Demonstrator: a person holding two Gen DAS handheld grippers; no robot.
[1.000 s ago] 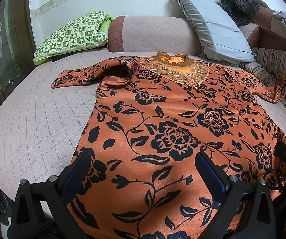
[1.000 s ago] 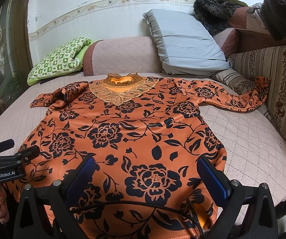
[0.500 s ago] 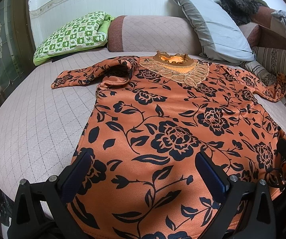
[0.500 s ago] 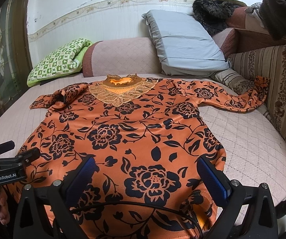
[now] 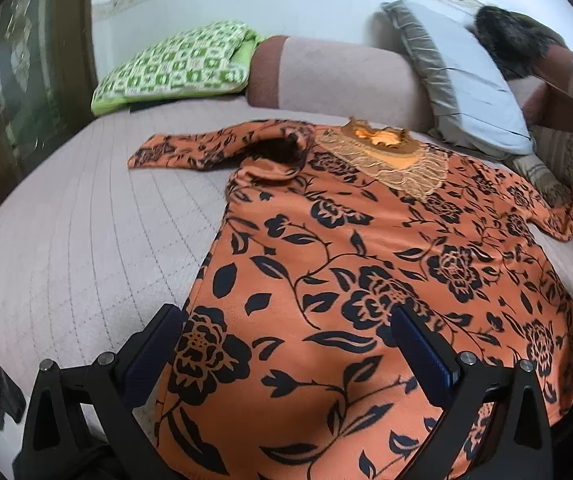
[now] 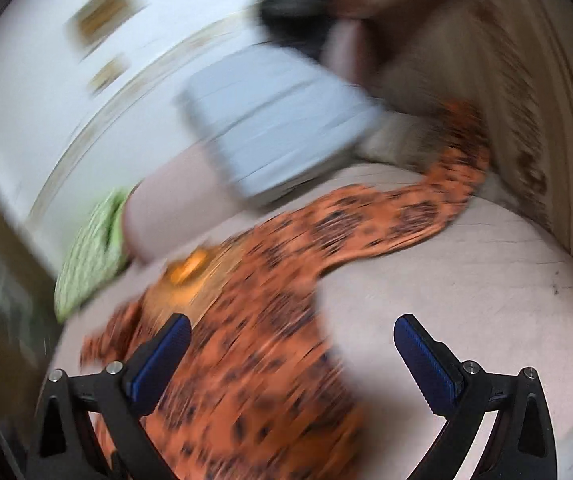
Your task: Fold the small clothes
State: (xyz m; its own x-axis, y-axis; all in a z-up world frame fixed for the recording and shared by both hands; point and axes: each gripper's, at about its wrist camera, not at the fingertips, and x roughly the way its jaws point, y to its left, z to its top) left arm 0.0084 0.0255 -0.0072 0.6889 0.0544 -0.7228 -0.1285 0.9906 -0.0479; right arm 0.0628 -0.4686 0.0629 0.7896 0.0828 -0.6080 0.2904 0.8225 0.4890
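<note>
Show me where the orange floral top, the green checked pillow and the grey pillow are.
orange floral top (image 5: 366, 280), left wrist view, middle of its front panel.
green checked pillow (image 5: 178, 66), left wrist view, centre of its patterned face.
grey pillow (image 5: 474, 92), left wrist view, middle of its pale face.

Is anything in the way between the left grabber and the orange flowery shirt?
No. The left gripper is open right over the orange shirt, which lies flat on the bed. Nothing visible sits between them; the pillows are far back by the wall.

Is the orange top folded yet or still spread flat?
Spread flat: the top lies open on the bed, both sleeves out.
</note>
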